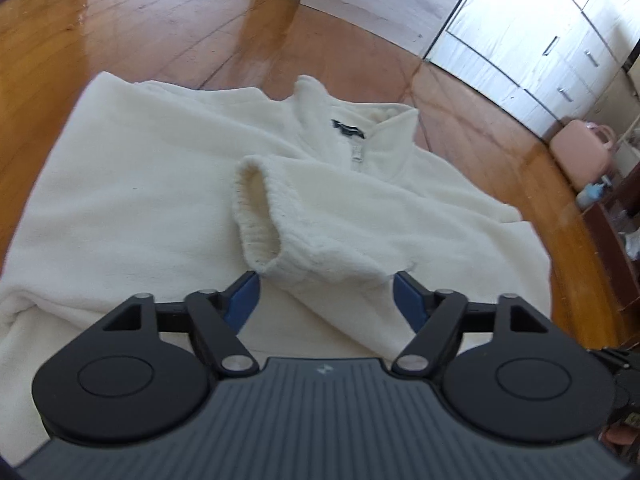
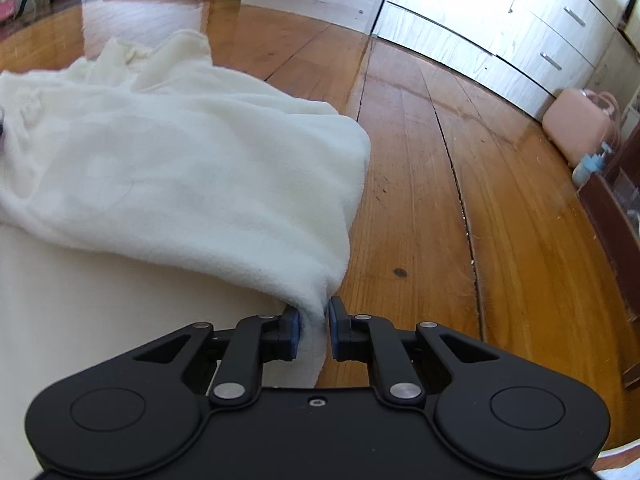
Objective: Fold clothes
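1. Left wrist view: sits just behind the left gripper (image 1: 326, 292), looking forward and down along its fingers; close above the fleece (image 1: 160, 200), whose cuff (image 1: 256, 220) lies just ahead of the fingertips.
2. Right wrist view: sits just behind the right gripper (image 2: 314, 320), angled down; very near the floor (image 2: 440, 200), fleece edge (image 2: 316, 304) between the fingers.
3. Shared: the same fleece, plank floor, white drawers (image 1: 560, 48) far ahead to the right, pink case (image 1: 580, 156) at right.
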A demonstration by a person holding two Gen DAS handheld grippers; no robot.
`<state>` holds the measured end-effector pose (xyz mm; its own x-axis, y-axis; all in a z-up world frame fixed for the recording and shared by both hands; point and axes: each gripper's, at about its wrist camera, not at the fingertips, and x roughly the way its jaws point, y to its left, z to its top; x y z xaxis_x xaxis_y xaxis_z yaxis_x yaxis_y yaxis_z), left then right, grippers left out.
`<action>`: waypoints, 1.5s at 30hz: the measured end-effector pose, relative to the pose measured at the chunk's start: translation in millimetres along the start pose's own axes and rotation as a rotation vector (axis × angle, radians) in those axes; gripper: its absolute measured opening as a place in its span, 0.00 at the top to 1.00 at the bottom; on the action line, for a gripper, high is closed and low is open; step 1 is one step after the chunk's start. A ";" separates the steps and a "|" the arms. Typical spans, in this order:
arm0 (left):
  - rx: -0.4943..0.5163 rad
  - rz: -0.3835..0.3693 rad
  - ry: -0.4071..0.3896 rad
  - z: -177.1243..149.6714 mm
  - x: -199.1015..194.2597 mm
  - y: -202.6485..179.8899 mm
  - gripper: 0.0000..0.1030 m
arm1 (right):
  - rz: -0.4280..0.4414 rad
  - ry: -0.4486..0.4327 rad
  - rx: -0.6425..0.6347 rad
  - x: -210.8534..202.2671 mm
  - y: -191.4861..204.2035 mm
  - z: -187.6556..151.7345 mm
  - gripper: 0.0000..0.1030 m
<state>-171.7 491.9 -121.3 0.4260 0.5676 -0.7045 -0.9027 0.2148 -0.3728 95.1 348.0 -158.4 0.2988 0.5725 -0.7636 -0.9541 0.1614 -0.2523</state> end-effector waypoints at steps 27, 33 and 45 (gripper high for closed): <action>0.137 0.192 0.069 -6.1 1.4 31.0 0.53 | -0.020 -0.233 0.131 -69.8 13.7 11.3 0.74; 0.140 0.171 0.084 -2.5 -0.4 32.4 0.53 | 0.294 -0.109 0.306 -32.3 17.5 39.2 0.74; 0.146 0.183 0.068 -5.9 3.1 29.3 0.53 | 0.337 -0.034 0.264 -2.3 48.6 38.3 0.95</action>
<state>-196.5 495.2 -138.0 0.2535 0.5541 -0.7929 -0.9622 0.2287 -0.1478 47.2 385.3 -146.1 -0.0274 0.6542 -0.7559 -0.9722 0.1585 0.1724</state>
